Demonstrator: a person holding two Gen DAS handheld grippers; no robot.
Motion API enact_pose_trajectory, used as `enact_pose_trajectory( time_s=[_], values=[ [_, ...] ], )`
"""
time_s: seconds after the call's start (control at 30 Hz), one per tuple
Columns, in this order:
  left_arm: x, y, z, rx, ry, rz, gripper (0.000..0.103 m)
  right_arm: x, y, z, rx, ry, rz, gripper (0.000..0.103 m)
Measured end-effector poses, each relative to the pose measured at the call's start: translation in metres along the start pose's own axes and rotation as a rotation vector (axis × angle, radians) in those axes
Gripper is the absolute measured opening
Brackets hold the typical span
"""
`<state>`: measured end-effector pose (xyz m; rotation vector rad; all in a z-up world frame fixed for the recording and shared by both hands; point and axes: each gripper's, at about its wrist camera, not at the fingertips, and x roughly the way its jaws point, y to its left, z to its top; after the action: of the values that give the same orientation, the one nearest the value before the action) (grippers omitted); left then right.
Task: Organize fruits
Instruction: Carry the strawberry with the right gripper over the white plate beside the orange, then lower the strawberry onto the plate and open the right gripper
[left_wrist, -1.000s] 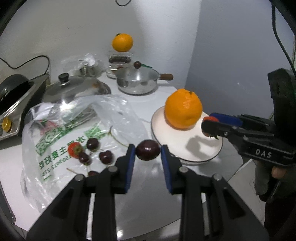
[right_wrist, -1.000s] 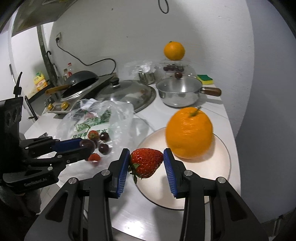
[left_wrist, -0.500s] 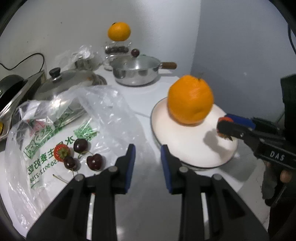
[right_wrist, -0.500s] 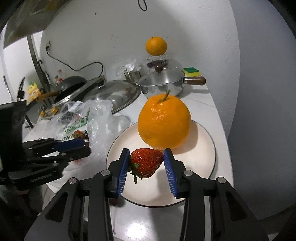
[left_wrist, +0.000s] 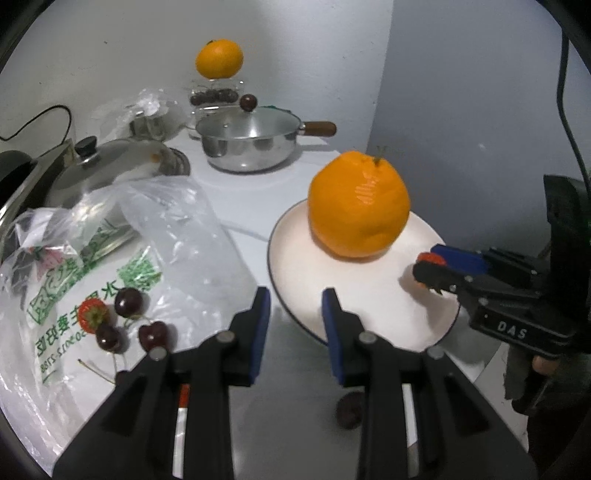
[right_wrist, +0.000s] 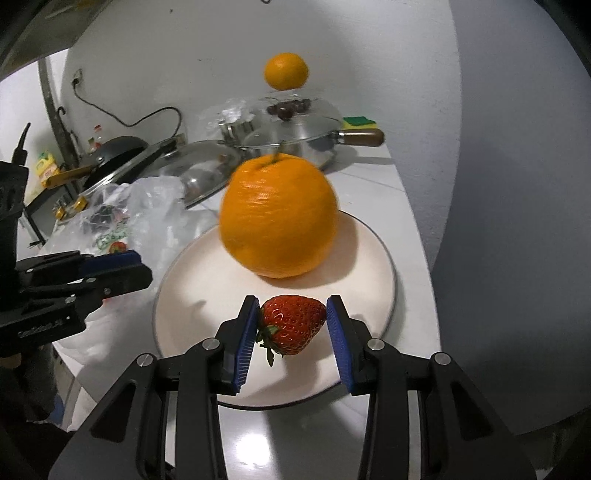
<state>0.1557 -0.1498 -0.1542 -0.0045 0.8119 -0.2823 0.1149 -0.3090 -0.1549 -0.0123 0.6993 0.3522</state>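
Observation:
A large orange (left_wrist: 359, 204) sits on a white plate (left_wrist: 303, 273), also seen in the right wrist view (right_wrist: 279, 218). My right gripper (right_wrist: 292, 325) is shut on a red strawberry (right_wrist: 291, 323) and holds it just above the plate's (right_wrist: 192, 295) near part. My left gripper (left_wrist: 295, 306) is open and empty at the plate's left rim. A dark cherry (left_wrist: 349, 410) lies on the table under its right finger. Cherries (left_wrist: 128, 302) and a strawberry (left_wrist: 91, 314) lie on a plastic bag (left_wrist: 110, 258).
A steel pan with a wooden handle (left_wrist: 251, 144), a pot lid (left_wrist: 114, 166), a second orange on a clear box (left_wrist: 219, 59) and a stove (right_wrist: 110, 155) stand behind. The table edge runs right of the plate.
My left gripper has let go of the dark cherry, which now lies on the table beneath it. My right gripper has carried the strawberry forward over the plate.

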Motion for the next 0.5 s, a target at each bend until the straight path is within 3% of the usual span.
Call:
enact_pose_trajectory(
  time_s=[0.43,0.5],
  values=[
    [0.008,0.001,0.006,-0.022,0.011,-0.001,0.034,0.009,-0.008,0.01,-0.005,0.009,-0.048,0.041],
    [0.007,0.003,0.005,-0.025,0.009,-0.001,0.038,0.009,-0.007,0.011,-0.007,0.007,-0.056,0.049]
  ],
)
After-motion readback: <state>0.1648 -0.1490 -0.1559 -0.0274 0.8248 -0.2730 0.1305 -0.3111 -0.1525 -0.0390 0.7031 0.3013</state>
